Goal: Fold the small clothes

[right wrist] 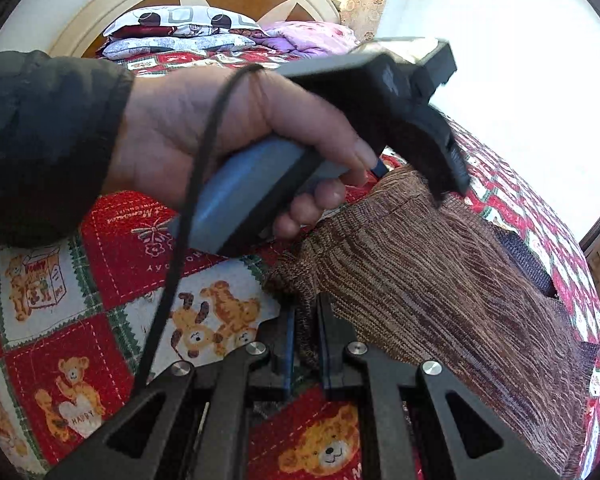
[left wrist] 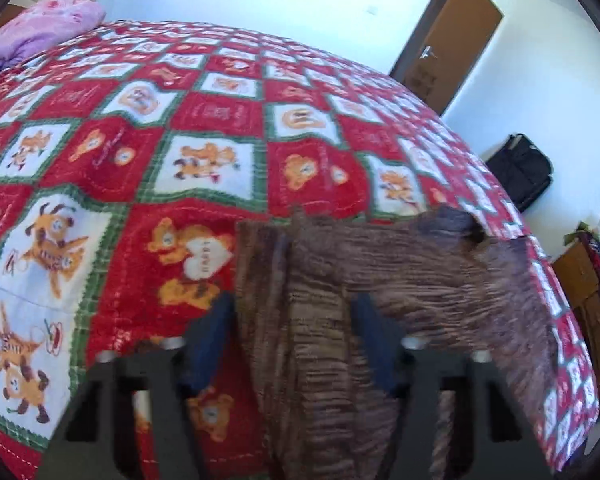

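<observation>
Brown knitted cloth [right wrist: 440,280], a small woolly garment, lies on the red bear bedspread [right wrist: 112,240] near the bed's edge. The right gripper [right wrist: 306,340] is pinched tight on a bunched corner of it. The left gripper [left wrist: 292,320] has a fold of the same cloth between its blue pads [left wrist: 216,336], but the pads look a little apart from it, so I think it has no firm hold yet. The person's left hand [right wrist: 220,140] holds that tool by its grey handle.

What could go wrong? If the left side lifts before it bites, the cloth may slip out and the fold will flop crooked. The right side holds only a small bunch, so a hard pull could tug it free. The cloth is close to the edge and might slide off.
</observation>
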